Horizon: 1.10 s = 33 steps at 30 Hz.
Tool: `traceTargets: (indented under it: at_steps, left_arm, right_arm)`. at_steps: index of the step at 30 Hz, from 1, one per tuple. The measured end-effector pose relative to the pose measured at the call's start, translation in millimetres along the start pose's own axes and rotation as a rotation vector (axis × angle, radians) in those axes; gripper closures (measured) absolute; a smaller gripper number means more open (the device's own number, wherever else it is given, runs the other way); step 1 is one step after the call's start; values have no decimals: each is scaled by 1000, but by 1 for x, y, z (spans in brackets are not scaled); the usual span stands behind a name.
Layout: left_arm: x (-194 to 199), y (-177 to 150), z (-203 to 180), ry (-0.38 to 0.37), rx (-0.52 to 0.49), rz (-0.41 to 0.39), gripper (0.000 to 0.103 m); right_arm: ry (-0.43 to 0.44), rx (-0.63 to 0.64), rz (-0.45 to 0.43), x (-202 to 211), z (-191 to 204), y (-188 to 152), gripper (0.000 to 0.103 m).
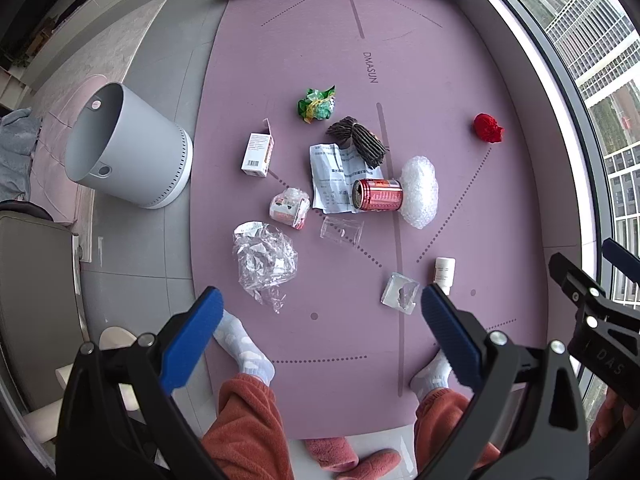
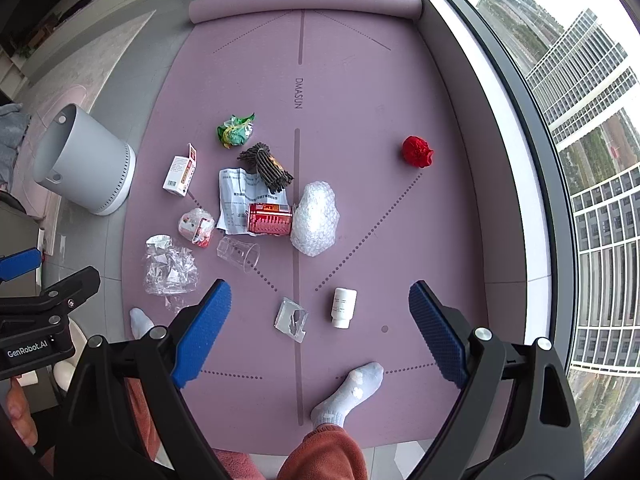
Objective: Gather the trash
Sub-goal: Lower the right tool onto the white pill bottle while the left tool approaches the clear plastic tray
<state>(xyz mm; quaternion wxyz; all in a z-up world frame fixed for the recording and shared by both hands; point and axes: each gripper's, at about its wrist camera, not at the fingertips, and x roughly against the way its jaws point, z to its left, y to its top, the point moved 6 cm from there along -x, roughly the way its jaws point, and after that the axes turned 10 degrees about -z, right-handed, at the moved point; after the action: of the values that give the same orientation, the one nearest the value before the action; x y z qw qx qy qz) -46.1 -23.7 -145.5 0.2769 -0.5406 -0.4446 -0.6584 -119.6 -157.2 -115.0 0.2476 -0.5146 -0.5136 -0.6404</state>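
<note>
Trash [image 1: 378, 195] on mat [image 1: 440, 92] — "DMASUN", left tongs [image 1: 322, 336], right tongs [image 2: 320, 326] wide apart, empty.

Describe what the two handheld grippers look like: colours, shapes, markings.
Both the left gripper and right gripper are alike: black angular frames with silver bolts, each carrying two blue fingers with dotted, textured pads. The right wrist view shows white "GenRobot.AI" lettering on the left gripper's body; no cables show.
</note>
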Motion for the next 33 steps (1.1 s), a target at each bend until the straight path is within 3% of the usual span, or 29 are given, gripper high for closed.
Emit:
traceTargets:
  at_steps: [4,9,19,23,33]
  left_arm:
    - [-29,-18,-28,-34,-27,7,4]
    - [-78,-47,-67,-72,-49,4,4]
    - [-220,-127,-137,-98,-100,-1,4]
    - [-263,-151,-154,-98,-161,-20,4]
    - [-327,-174,-159,-88,-310,-86,5]
  right_arm:
    - [-2,6,4,-32,-18,-23,16]
    - [6,-14,16,-88,-40,-56,23]
    - [65,89,39,-220,-62,-136,29]
    - [120,134,59,-261,-62,-163,29]
    - [142,138,91,-324,-65,-202,31]
